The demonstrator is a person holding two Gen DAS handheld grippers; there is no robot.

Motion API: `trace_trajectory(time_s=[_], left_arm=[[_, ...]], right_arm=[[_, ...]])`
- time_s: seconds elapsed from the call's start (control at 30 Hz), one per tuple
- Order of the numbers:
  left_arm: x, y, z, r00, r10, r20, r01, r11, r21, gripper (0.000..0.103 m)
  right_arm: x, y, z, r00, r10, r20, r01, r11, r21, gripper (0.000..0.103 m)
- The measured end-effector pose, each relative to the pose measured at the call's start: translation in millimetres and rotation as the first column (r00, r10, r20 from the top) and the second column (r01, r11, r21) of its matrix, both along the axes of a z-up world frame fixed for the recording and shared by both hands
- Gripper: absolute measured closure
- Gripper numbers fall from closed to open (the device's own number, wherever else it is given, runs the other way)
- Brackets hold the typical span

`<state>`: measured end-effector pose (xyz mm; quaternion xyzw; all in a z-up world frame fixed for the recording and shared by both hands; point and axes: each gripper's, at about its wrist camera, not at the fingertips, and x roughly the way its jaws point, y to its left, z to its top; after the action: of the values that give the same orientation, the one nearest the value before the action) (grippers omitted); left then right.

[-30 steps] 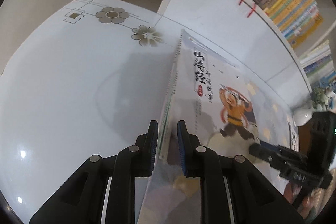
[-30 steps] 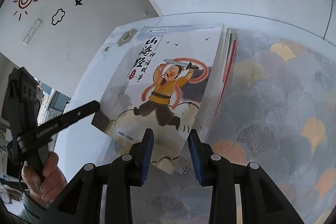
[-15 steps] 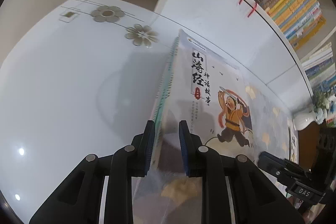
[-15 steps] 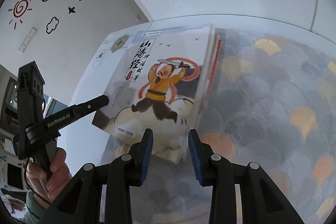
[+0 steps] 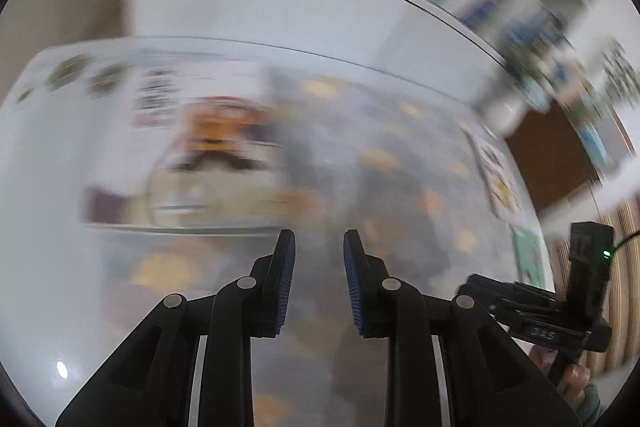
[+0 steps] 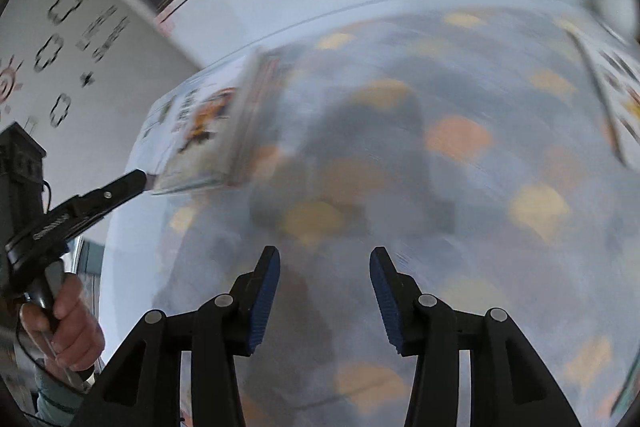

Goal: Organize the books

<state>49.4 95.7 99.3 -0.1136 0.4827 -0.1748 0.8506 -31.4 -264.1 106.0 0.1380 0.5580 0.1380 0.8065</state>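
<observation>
Opening, both the left gripper (image 5: 319, 277) and the right gripper (image 6: 325, 297) hold nothing; the books (image 6: 208, 131) lie stacked near the desk's (image 5: 48, 227) far-left corner. Better to fetch the next book slowly.

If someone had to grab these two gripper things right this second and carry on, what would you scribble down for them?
Left gripper: jaws opening, nothing between them.
Right gripper: jaws opening, also empty.
Book stack, cartoon cover on top, lies flat at the patterned cloth's edge on the white table; neither gripper touches it.
More books lie at the cloth's far side, blurred.
Done: that stack is set down and let go.
Left: likely the remaining books; I cannot tell where they belong. The pictures are blurred, so check before gripping.
</observation>
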Motion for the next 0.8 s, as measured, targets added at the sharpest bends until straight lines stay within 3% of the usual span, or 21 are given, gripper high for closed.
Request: trace_trajectory(time_s=[0.17,0.4,0.5,0.63,0.73,0.8], left_arm=[[-3.9,-91.1,2.2,0.982,-0.189,-0.009,0.189,0.982,0.012,0.081],[11.8,-220.2,-9.9,0.916,-0.396,-0.062,0.396,0.918,-0.009,0.079],[25.3,-256.5,-18.6,0.921,-0.385,-0.055,0.383,0.923,-0.043,0.079],[58.1,-302.3,-41.4,0.921,-0.368,-0.126,0.359,0.929,-0.090,0.079],[74.1,-333.1,-48.6,0.922,-0.365,-0.132,0.360,0.931,-0.063,0.079],[82.3,-344.4,-53.7,0.934,-0.330,-0.134,0.328,0.944,-0.040,0.079]], right_arm=[[-32.1,-84.5,-5.1,0.984,-0.175,-0.031,0.175,0.985,0.011,0.058],[-49.4,-203.3,7.1,0.922,-0.387,-0.020,0.386,0.922,-0.035,0.057],[-41.8,-243.5,13.4,0.905,-0.426,-0.004,0.425,0.903,-0.062,0.055],[-22.1,-294.1,16.5,0.891,-0.452,0.037,0.453,0.885,-0.105,0.055],[1.0,-319.6,13.1,0.887,-0.459,0.054,0.463,0.880,-0.110,0.055],[18.9,-332.7,10.1,0.890,-0.451,0.068,0.456,0.879,-0.137,0.055]])
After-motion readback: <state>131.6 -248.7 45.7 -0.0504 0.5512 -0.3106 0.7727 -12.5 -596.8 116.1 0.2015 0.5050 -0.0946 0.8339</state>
